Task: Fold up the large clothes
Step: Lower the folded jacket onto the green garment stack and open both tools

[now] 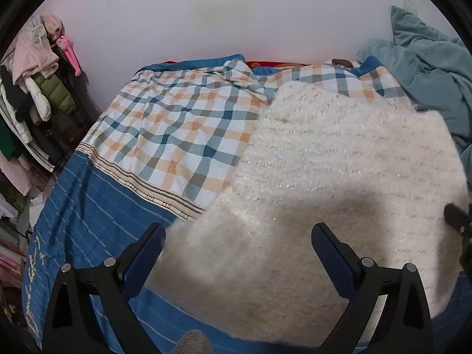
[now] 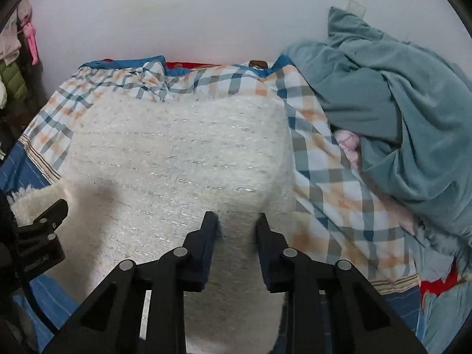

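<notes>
A large fluffy white sweater lies spread flat on the bed; it also fills the middle of the right wrist view. My left gripper is wide open just above the sweater's near left part, holding nothing. My right gripper hovers over the sweater's near right part with its jaws partly open, a narrow gap between them and nothing pinched. The left gripper also shows at the left edge of the right wrist view. The right gripper's tip shows at the right edge of the left wrist view.
A checked plaid sheet and a blue striped cover lie under the sweater. A crumpled teal blanket is heaped at the right by the white wall. Hanging clothes crowd the far left.
</notes>
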The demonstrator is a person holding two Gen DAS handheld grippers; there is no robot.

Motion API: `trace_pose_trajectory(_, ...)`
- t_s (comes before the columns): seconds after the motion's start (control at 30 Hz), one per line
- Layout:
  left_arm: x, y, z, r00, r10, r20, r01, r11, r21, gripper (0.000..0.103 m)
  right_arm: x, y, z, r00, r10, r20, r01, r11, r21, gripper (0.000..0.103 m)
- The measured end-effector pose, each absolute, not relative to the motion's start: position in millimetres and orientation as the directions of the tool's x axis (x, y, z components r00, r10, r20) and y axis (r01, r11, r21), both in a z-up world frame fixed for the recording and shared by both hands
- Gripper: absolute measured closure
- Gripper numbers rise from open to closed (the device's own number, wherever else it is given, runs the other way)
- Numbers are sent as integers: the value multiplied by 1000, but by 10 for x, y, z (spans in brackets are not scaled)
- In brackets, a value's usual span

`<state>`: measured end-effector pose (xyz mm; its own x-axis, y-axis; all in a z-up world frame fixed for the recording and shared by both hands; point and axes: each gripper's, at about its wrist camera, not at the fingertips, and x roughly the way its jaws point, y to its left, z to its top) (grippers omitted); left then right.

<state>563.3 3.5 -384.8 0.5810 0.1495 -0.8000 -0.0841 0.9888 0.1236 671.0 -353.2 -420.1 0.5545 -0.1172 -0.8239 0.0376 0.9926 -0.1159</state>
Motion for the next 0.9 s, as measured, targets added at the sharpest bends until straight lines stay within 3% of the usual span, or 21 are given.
trace_pose_trajectory(0.03, 5632, 40, -3839, 580, 156, -800, -90, 988, 128, 2, 6679, -3551, -4180, 543, -114, -832, 37, 993, -112, 72)
trace_pose_trajectory(0.07, 5626, 40, -3831, 581, 157, -799, -91, 988, 127, 2, 6676, -3573, -4197, 524, -110, -845, 40, 994, -104, 53)
trace_pose_trajectory(0.1, 5618, 38, -3817, 583, 153, -798, -88, 988, 125, 2, 6687, -3587, -4216, 506, -120, -854, 55, 993, -107, 4)
trace_pose_trajectory(0.13, 5611, 35, -3793, 586, 160, -795, -91, 987, 131, 2, 6679, -3608, -4224, 508, -122, -853, 69, 993, -101, 0)
trace_pose_trajectory(0.53, 5280, 48, -3411, 613, 164, -772, -91, 986, 138, 2, 6428, -3521, -3998, 524, -157, -837, 125, 986, -107, 0)
trace_pose_trajectory(0.9, 4173, 131, -2543, 621, 87, -779, -19, 995, 95, 2, 5312, -3528, -3189, 509, -156, -846, 218, 975, -49, 0)
